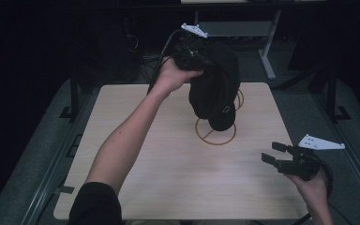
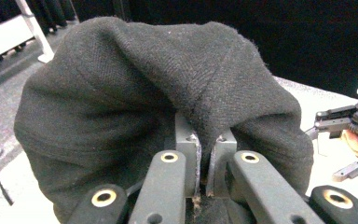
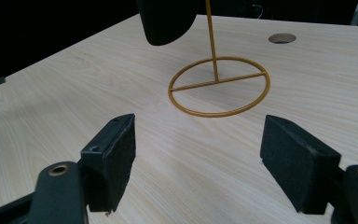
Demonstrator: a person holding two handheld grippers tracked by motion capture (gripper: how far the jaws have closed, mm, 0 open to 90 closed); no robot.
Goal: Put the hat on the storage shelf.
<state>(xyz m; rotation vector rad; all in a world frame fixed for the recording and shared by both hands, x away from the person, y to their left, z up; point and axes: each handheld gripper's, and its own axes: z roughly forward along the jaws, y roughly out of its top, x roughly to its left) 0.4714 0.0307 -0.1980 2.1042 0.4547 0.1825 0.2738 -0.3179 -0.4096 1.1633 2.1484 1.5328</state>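
While your left gripper (image 2: 206, 158) pinches a fold of the black woven-wool cap (image 1: 217, 89), the cap hangs above the gold wire stand (image 3: 216, 84) at the far middle of the pale wood-grain table (image 1: 136, 154). The left gripper view shows the coarse twill. Your right gripper (image 3: 198, 161) hovers near the table's right edge, jaws spread, facing the stand's ring base.

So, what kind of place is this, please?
Probably a lab or workshop set up for recording, not a home: a bare light-wood table in a dark room, a white desk frame behind, and handheld tools such as the left gripper trailing cables.
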